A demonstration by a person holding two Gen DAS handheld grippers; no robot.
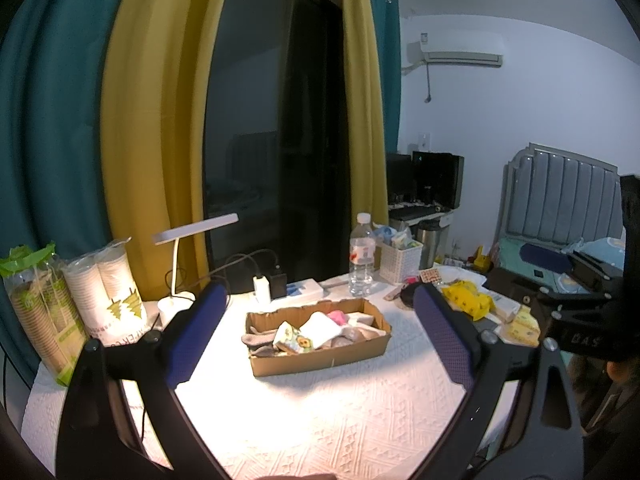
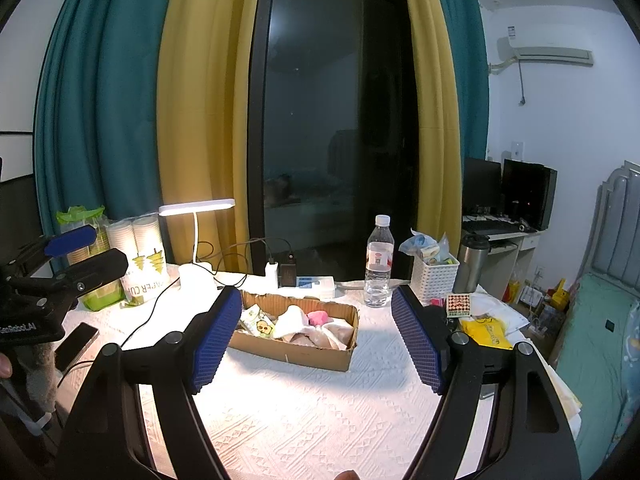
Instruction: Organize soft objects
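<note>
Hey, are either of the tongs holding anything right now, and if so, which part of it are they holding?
Nothing is held. The left tongs and right tongs are both open and empty above the table; the socks lie in the cardboard box.

A white-clothed table carries a cardboard box, desk lamp, water bottle and white basket.

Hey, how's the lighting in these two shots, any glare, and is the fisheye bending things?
Left wrist view: the desk lamp overexposes the white tablecloth around the cardboard box, while the window is dark. Right wrist view: the lamp head glows, the cloth before the box is bright, and the curtains bow outward from fisheye distortion; corners are black.
</note>
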